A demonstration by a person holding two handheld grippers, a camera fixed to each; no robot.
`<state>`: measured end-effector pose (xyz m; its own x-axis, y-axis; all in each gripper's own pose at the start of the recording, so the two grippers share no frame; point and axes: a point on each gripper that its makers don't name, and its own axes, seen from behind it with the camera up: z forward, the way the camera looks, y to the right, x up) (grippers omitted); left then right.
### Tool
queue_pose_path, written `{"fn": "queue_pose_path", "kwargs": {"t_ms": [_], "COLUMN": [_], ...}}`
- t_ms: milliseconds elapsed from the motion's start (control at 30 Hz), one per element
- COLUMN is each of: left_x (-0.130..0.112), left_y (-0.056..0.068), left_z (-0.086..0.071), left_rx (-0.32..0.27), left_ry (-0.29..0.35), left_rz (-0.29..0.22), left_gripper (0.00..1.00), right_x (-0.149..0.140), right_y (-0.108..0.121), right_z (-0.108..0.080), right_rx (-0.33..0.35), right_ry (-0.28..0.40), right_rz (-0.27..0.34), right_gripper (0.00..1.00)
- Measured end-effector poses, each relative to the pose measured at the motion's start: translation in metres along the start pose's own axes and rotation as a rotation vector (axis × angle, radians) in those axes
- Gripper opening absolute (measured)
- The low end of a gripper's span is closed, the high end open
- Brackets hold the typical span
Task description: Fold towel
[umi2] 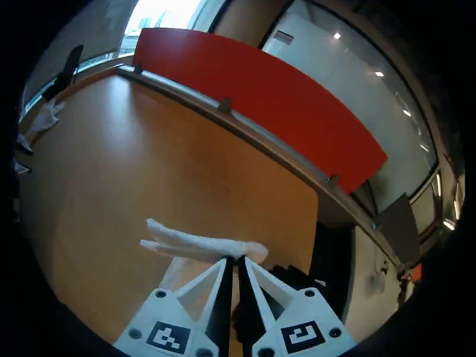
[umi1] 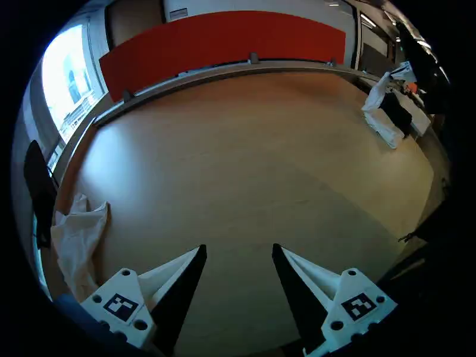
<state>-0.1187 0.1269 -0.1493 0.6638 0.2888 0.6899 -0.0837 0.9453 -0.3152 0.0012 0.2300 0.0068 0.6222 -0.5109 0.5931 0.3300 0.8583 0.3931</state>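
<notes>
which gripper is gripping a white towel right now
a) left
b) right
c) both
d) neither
b: in the right gripper view the right gripper has its fingers closed together on the white towel, while the left gripper stands open with nothing between its fingers above the wooden table.

Daylight from one side, dim toward the rims.
We see the window (umi1: 68, 89) blown out at upper left, a soft sheen across the table (umi1: 238, 166), a sharp towel (umi2: 202, 244), and fisheye bending at the edges.
</notes>
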Motion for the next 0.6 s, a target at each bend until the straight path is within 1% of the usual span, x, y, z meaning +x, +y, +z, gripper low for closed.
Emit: {"fn": "queue_pose_path", "kwargs": {"t_ms": [300, 600], "left_x": [-0.003, -0.006], "left_y": [-0.001, -0.002], "left_z": [-0.002, -0.004], "left_rx": [0.0, 0.006], "left_ry": [-0.006, -0.011], "left_rz": [0.003, 0.011], "left_gripper": [0.81, 0.81], "right_x": [-0.046, -0.07], "right_y": [-0.004, -0.006], "right_z": [-0.003, -0.009], "right_rx": [-0.001, 0.001], "right_ry": [-0.064, -0.081], "right_rz": [0.027, 0.067], "right_gripper": [0.06, 0.06]}}
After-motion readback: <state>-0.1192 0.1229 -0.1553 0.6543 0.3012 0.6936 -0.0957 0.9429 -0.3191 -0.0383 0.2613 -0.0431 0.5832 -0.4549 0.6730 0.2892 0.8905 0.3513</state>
